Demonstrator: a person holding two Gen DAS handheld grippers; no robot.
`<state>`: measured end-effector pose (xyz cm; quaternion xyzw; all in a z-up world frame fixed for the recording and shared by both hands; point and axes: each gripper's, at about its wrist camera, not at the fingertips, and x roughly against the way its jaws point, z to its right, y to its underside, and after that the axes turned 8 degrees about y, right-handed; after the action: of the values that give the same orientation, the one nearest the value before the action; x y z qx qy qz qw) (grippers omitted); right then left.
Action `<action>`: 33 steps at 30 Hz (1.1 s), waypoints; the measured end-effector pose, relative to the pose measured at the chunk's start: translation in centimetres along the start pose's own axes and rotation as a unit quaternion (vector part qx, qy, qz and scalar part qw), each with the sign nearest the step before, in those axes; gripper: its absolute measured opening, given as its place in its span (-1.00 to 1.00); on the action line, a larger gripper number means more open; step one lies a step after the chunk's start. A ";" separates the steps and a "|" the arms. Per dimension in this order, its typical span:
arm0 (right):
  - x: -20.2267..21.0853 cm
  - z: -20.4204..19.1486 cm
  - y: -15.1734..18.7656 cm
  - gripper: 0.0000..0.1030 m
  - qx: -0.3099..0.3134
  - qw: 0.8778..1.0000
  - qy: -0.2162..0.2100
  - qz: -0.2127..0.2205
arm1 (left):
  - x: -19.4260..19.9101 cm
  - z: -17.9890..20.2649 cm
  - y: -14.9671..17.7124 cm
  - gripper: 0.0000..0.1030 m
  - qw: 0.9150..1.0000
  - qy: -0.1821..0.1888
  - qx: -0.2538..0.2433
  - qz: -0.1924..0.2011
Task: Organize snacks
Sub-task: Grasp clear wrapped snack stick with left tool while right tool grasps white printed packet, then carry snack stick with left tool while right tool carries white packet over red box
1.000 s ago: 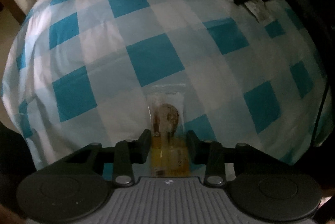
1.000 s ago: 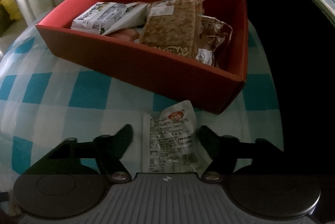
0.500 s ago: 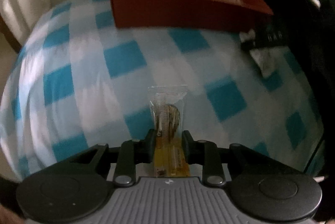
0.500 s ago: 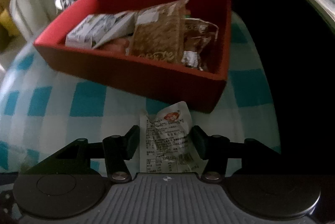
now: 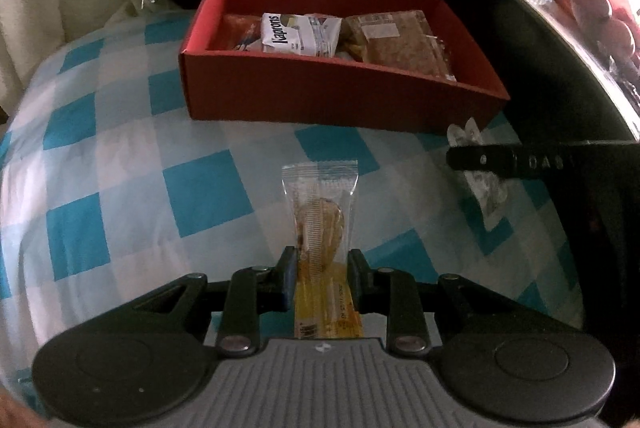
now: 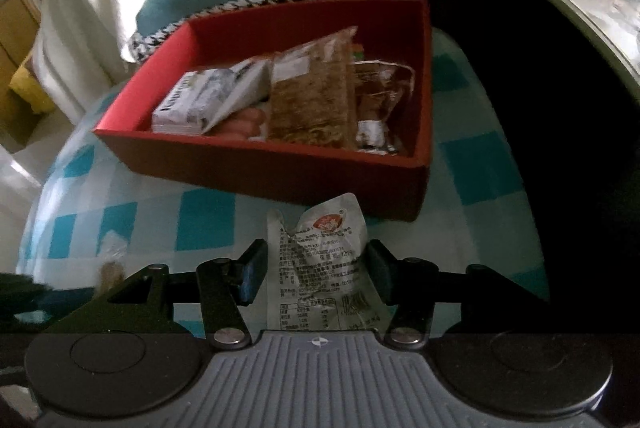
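While each snack is carried above the checked surface (image 5: 120, 155), the left tongs (image 5: 322, 278) are closed on one clear-wrapped cake (image 5: 320, 224) and the right tongs (image 6: 316, 274) pinch one white sachet (image 6: 320, 260). Beyond, one red box (image 6: 280, 163) holds at least four packets; a lift over its near wall is judged next.

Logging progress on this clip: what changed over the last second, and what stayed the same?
Both claws closed on packets and lifted toward the red box: the left claw pinched the clear-and-yellow snack packet, and the right claw closed around the white printed packet. The box and the snacks in it stayed put on the checkered cloth.
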<state>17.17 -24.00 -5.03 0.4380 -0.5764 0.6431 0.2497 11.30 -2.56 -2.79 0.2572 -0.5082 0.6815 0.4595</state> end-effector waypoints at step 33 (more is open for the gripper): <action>2.7 -3.7 4.0 0.21 0.000 1.000 0.010 0.001 | 1.0 0.9 0.4 -0.59 0.999 -0.029 -0.037 0.026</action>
<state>11.48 -21.76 -4.66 0.4307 -0.5743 0.6478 0.2551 10.44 -3.02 -1.87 0.2462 -0.5529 0.6662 0.4358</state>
